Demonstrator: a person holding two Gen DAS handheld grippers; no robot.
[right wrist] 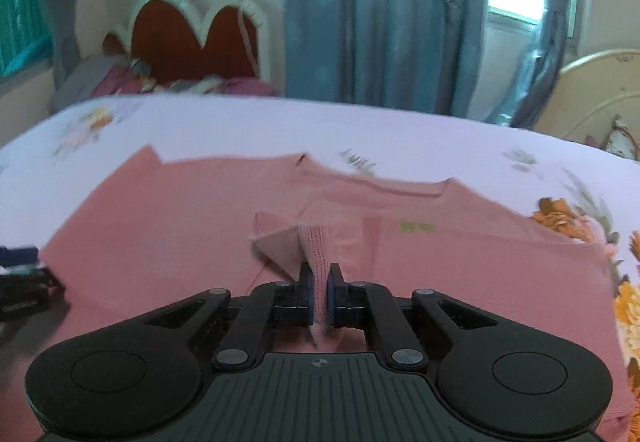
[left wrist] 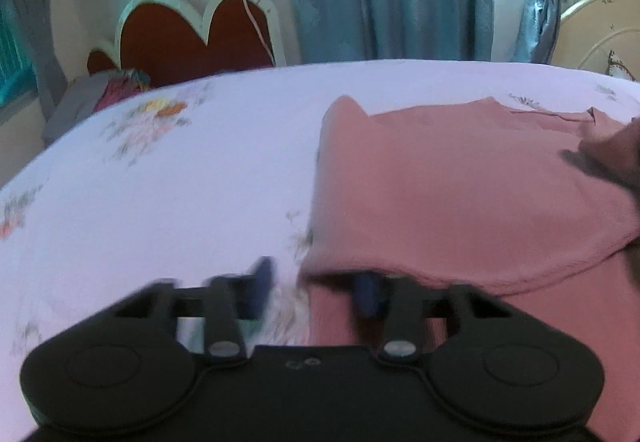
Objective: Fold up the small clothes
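A pink knit shirt (right wrist: 168, 242) lies spread on the bed, partly folded over itself; it also shows in the left wrist view (left wrist: 460, 193). My right gripper (right wrist: 319, 294) is shut on a pinched fold of the shirt's fabric (right wrist: 312, 246) and lifts it slightly. My left gripper (left wrist: 316, 288) is open at the shirt's near left edge; its right fingertip (left wrist: 370, 296) lies under the fabric edge and its left fingertip (left wrist: 262, 284) is over the sheet. The left gripper also appears at the left edge of the right wrist view (right wrist: 24, 278). The left view is blurred.
The bed has a pale lilac floral sheet (left wrist: 160, 181). A red headboard with white trim (left wrist: 192, 37) and a pile of clothes (left wrist: 112, 89) are at the far left. Blue curtains (right wrist: 380, 21) hang behind. A cream bed frame (right wrist: 600, 93) stands at the right.
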